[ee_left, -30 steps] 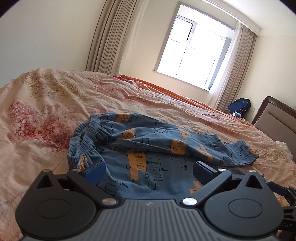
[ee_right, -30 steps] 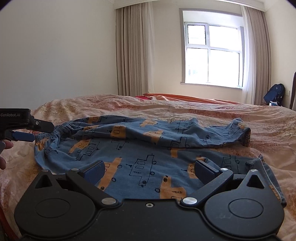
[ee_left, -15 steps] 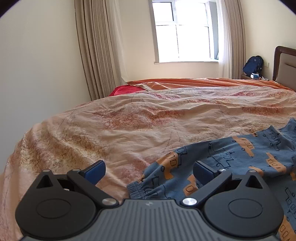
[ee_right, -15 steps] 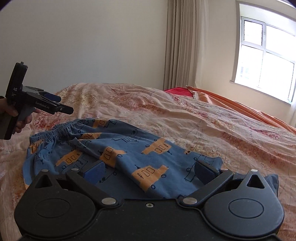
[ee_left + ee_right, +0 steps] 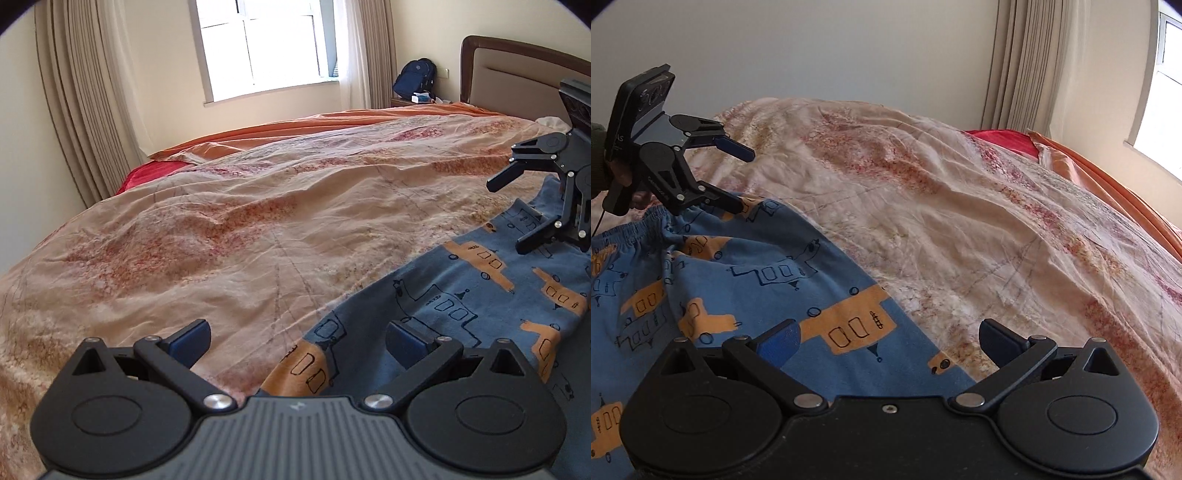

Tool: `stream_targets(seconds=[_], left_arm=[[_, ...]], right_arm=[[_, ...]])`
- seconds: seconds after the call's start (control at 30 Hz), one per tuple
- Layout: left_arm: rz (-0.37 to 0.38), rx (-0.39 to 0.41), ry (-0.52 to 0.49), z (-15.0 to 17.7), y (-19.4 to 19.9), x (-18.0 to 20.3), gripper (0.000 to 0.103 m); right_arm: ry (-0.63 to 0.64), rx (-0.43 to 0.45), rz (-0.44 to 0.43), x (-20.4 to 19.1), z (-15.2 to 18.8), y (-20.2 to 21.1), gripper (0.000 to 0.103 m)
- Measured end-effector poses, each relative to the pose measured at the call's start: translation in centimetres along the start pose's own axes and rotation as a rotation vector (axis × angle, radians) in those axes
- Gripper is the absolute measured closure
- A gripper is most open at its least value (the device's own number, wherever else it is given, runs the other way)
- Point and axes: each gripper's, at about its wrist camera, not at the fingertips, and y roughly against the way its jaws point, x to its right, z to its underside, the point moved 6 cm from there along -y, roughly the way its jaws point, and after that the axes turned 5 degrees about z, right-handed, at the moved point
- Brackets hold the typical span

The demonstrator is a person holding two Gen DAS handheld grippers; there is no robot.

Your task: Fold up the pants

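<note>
Left tongs (image 5: 297,341), nearest the left wrist camera, stand wide apart and hold nothing; one blue pad hangs over the bare quilt, the other over cloth. Between and beyond them lies the edge of the blue cotton pants printed with orange and outlined vehicles (image 5: 461,295), spread flat on the peach floral quilted bedcover (image 5: 240,229). Right tongs (image 5: 517,218), further off at the right of this view, are likewise spread wide and empty, hovering just above the fabric.

In the right wrist view the same pair of right tongs (image 5: 888,341) straddles the far long edge of the pants (image 5: 746,288); beyond, the left tongs (image 5: 740,177) hover near the gathered elastic waistband (image 5: 631,230). Whether either lower finger touches the cloth cannot be told.

Handling, as judged: the garment looks light, soft and limp, with no stiffness to carry a fold; it will sag and drag on the textured quilt. The thicker waistband and the hemmed leg ends look like the firmest holds; pinching a single layer mid-panel would risk bunching. Two matched edge grips, lifted together, should keep the fold line straight.

Far background: orange sheet (image 5: 295,127), beige curtains (image 5: 85,92), window (image 5: 266,44).
</note>
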Motion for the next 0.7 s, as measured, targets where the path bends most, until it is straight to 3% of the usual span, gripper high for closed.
stream_targets(seconds=[0.13, 0.23, 0.37, 0.43, 0.47, 0.5, 0.53, 0.6, 0.63, 0.7], left_arm=[[-0.003, -0.038, -0.023, -0.2, -1.4, 0.0, 0.0], [0.024, -0.041, 0.015, -0.5, -1.8, -0.5, 0.002], [0.08, -0.079, 0.07, -0.7, -2.3, -0.7, 0.024], [0.101, -0.108, 0.08, -0.6, -2.6, -0.4, 0.035], [0.109, -0.12, 0.08, -0.5, -2.6, -0.2, 0.051], [0.113, -0.131, 0.077, -0.3, -2.7, 0.0, 0.067], [0.107, -0.146, 0.075, -0.2, -2.8, 0.2, 0.073], [0.071, -0.183, 0.082, 0.2, -3.0, 0.3, 0.088], [0.058, -0.195, 0.093, 0.3, -3.1, 0.3, 0.092], [0.059, -0.181, 0.106, 0.1, -2.7, 0.3, 0.098]], right_arm=[[-0.114, -0.135, 0.005, 2.6, 0.3, -2.9, 0.0], [-0.203, -0.137, -0.04, 3.7, 0.7, -3.2, 0.001], [-0.209, -0.143, -0.072, 3.6, 1.0, -3.2, 0.01], [-0.183, -0.173, -0.057, 3.3, 1.1, -3.6, 0.026], [-0.175, -0.182, -0.05, 3.2, 1.2, -3.7, 0.034], [-0.17, -0.188, -0.046, 3.1, 1.2, -3.7, 0.051], [-0.164, -0.195, -0.039, 3.1, 1.3, -3.7, 0.063], [-0.149, -0.207, -0.036, 2.9, 1.4, -3.6, 0.075], [-0.137, -0.214, -0.036, 2.8, 1.5, -3.5, 0.087], [-0.112, -0.222, -0.016, 2.6, 1.5, -3.3, 0.1]])
